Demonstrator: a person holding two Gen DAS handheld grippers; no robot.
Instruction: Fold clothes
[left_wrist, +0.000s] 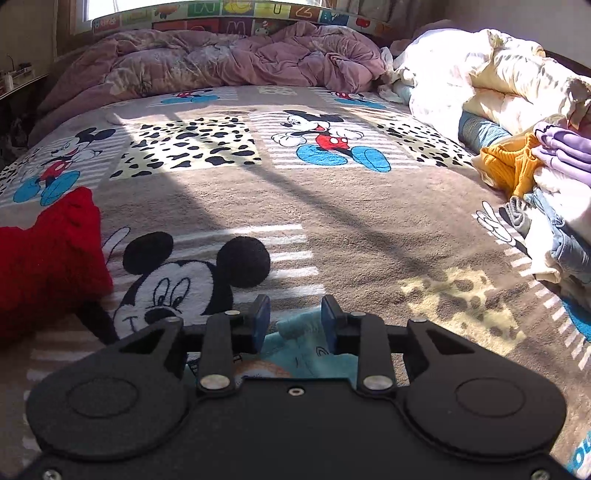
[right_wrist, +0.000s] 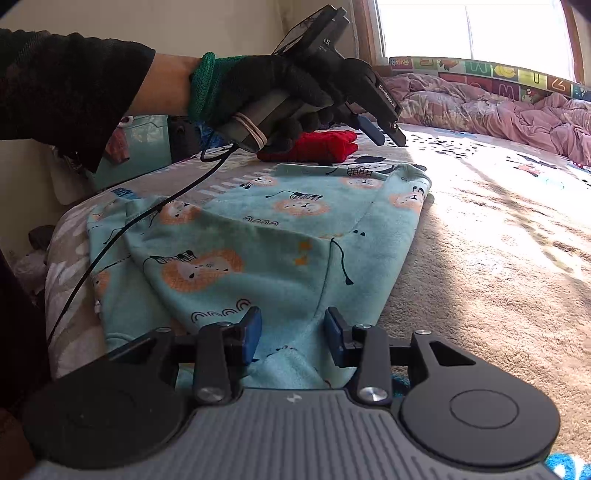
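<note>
Teal lion-print garment (right_wrist: 258, 236) folded flat on the bed (right_wrist: 498, 258) (soft fleece, orange lions), left tool (left_wrist: 294, 321) spread above it, right tool (right_wrist: 293, 334) spread over its near edge

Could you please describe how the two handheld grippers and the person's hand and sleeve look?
Both the left gripper and right gripper have black linkages and blue pads; the right's body is ribbed grey. The gloved hand wears black with a green cuff, a dark sleeve, and a black cable.

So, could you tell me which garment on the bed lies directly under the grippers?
The teal lion-print garment, spread flat; the red one lies beyond it.
</note>
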